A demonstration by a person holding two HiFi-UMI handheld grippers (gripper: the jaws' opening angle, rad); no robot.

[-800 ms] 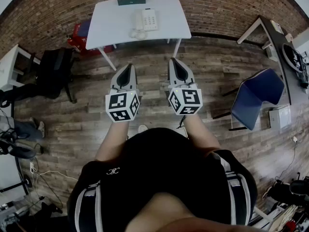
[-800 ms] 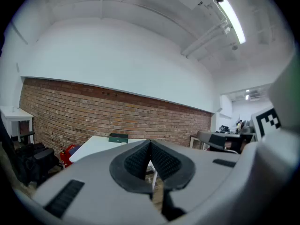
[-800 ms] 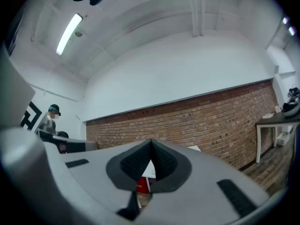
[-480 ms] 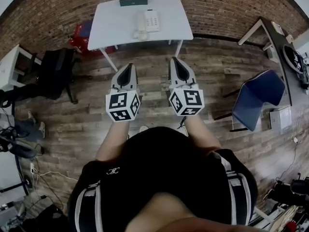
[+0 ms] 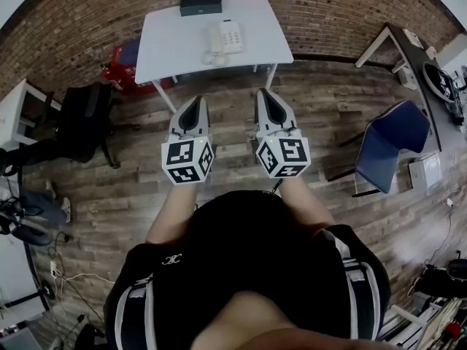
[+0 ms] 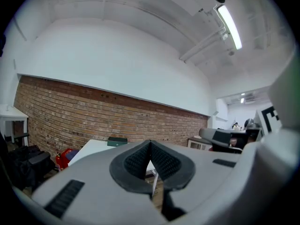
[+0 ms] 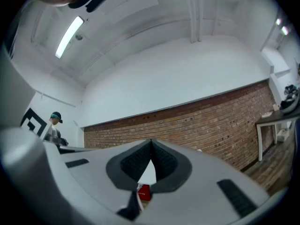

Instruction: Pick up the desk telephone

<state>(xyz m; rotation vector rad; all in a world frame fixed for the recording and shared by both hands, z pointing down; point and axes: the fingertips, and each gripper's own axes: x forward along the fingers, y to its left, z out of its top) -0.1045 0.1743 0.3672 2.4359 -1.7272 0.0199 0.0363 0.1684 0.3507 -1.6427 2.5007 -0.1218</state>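
A white desk telephone [image 5: 225, 37] with its handset lies on a white table [image 5: 175, 46] against the brick wall, far ahead of me in the head view. My left gripper [image 5: 195, 102] and right gripper [image 5: 264, 93] are held side by side over the wooden floor, well short of the table. Both are shut with nothing between their jaws. In the left gripper view the shut left gripper [image 6: 150, 143] points at the table [image 6: 93, 146]. The right gripper view has the shut right gripper [image 7: 150, 142] aimed at the brick wall.
A dark green box [image 5: 201, 4] sits at the table's far edge. A red object [image 5: 119, 68] lies by the table's left legs. A black bag [image 5: 84, 111] is on the left, a blue chair [image 5: 390, 144] on the right, another desk [image 5: 427, 64] at far right.
The table and telephone sit slightly lower and nearer in the head view. Both grippers keep their places in front of me, still shut.
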